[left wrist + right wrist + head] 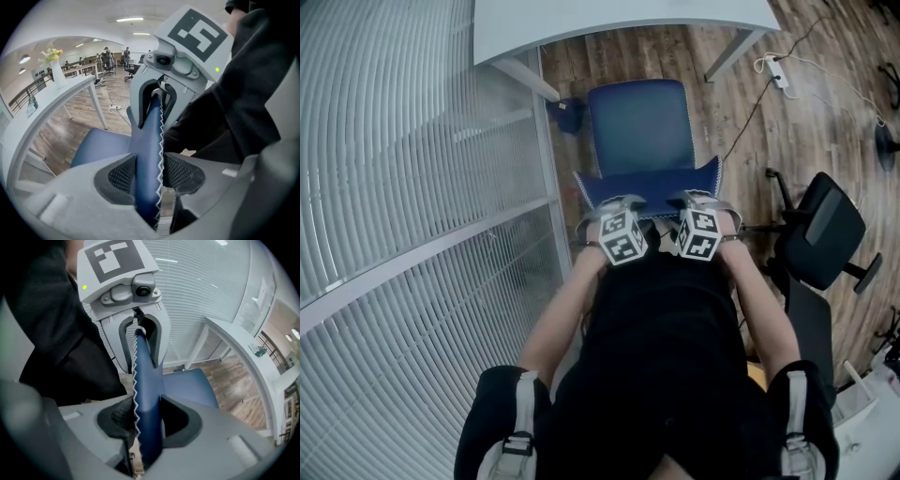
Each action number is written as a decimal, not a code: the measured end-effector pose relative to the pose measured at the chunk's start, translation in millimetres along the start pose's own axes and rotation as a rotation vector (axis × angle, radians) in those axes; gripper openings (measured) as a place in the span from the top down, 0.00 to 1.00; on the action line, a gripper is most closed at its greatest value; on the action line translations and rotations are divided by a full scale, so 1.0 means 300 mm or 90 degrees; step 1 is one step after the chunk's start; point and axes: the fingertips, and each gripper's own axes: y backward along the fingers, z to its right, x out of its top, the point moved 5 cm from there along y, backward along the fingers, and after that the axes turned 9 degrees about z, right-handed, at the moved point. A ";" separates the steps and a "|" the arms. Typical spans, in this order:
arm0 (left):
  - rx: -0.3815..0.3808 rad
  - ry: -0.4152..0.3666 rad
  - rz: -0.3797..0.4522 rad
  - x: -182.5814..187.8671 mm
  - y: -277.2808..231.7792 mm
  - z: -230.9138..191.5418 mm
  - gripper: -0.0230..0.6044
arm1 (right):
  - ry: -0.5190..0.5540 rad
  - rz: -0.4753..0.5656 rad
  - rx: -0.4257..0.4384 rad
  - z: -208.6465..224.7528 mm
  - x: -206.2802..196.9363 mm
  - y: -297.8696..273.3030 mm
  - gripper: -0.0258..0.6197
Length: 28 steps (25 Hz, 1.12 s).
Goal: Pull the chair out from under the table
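Observation:
The blue chair stands on the wooden floor with its seat just out from under the white table. My two grippers straddle the top edge of its backrest. The left gripper has the backrest between its pads, with a thin gap at the right pad. The left gripper is open. The right gripper has both pads against the backrest. The right gripper is shut on it. Each gripper view shows the other gripper further along the edge.
A glass wall with blinds runs close along the left. A black office chair stands at the right. A power strip and cables lie on the floor near the table leg. A vase of flowers stands on the table.

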 end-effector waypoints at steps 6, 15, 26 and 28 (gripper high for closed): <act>-0.029 0.001 0.006 0.005 0.017 0.007 0.61 | -0.038 0.008 0.044 0.001 0.016 0.039 0.70; -0.032 0.032 0.079 0.073 0.105 -0.025 0.60 | -0.083 0.026 0.064 0.023 0.032 0.133 0.71; 0.030 0.066 0.175 0.170 0.225 -0.124 0.60 | -0.095 0.060 0.023 0.118 0.081 0.233 0.71; 0.054 0.062 0.187 0.188 0.247 -0.149 0.60 | -0.091 0.068 0.009 0.145 0.095 0.253 0.71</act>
